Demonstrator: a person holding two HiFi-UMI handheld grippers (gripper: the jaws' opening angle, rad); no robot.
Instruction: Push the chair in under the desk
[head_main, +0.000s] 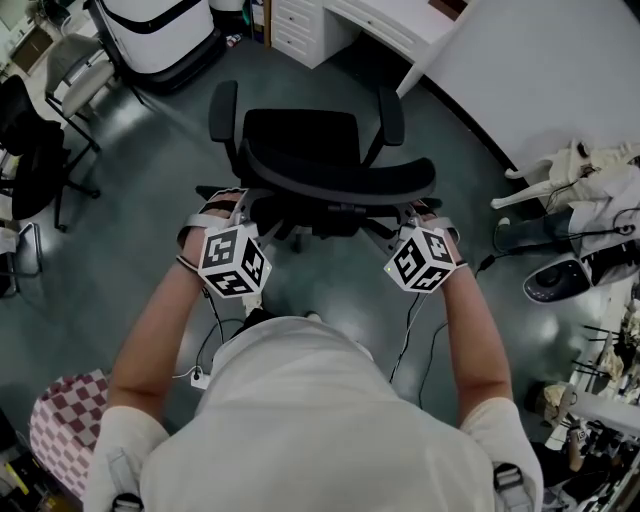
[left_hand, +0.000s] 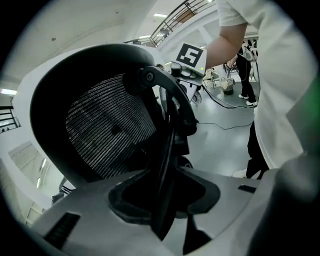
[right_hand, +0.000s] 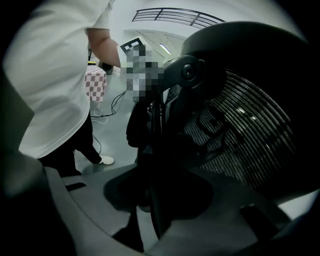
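Two claws open, unclamped: left gripper and right gripper set astride backrest rim | chair at 12 o'clock, desk at 1 o'clock | push to be kept even, steered toward desk

Right gripper fingers stand apart around the chair frame's dark back strut.
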